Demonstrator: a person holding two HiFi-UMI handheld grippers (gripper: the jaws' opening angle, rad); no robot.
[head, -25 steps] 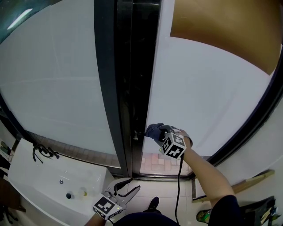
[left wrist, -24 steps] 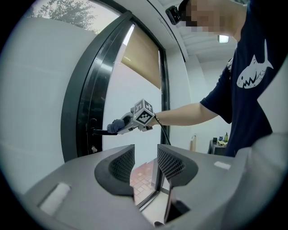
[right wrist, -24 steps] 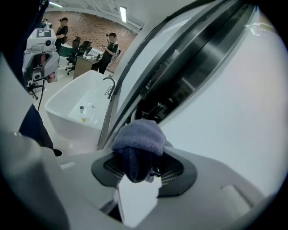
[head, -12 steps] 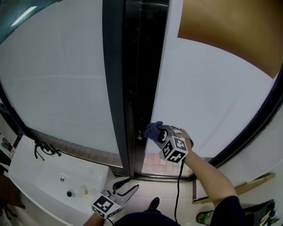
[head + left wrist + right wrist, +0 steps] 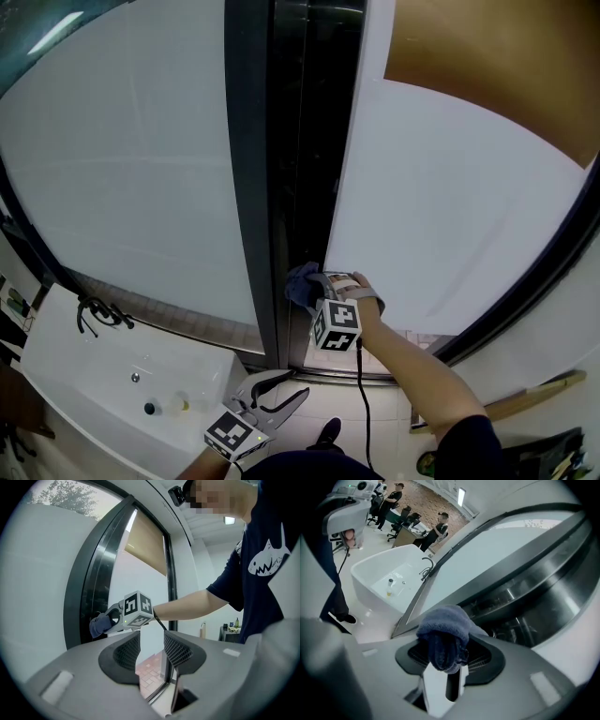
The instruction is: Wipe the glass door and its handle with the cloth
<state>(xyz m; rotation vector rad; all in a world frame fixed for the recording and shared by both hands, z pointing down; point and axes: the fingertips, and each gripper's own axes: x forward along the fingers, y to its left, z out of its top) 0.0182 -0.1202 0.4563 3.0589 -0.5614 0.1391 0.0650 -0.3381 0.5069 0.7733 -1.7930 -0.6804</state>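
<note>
My right gripper (image 5: 311,287) is shut on a bunched blue cloth (image 5: 300,282) and holds it against the dark strip at the glass door's (image 5: 441,187) left edge, low down. In the right gripper view the cloth (image 5: 443,634) bulges out between the jaws of that gripper (image 5: 445,657), close to the dark metal frame (image 5: 525,597). The door handle is hidden by the cloth. My left gripper (image 5: 279,392) hangs low near my body, open and holding nothing. Its own view shows the open left gripper (image 5: 149,651) aimed at the right gripper's marker cube (image 5: 137,607) and the cloth (image 5: 98,624).
A frosted glass panel (image 5: 122,159) fills the left, split from the door by a black frame (image 5: 251,187). A white bathtub (image 5: 103,375) with a black tap (image 5: 98,314) lies at the lower left. A cable (image 5: 363,412) trails from the right gripper. People sit far off (image 5: 401,506).
The right gripper has carried the cloth left and slightly down, from the glass door's edge onto the dark strip. The left gripper stays low and open.
</note>
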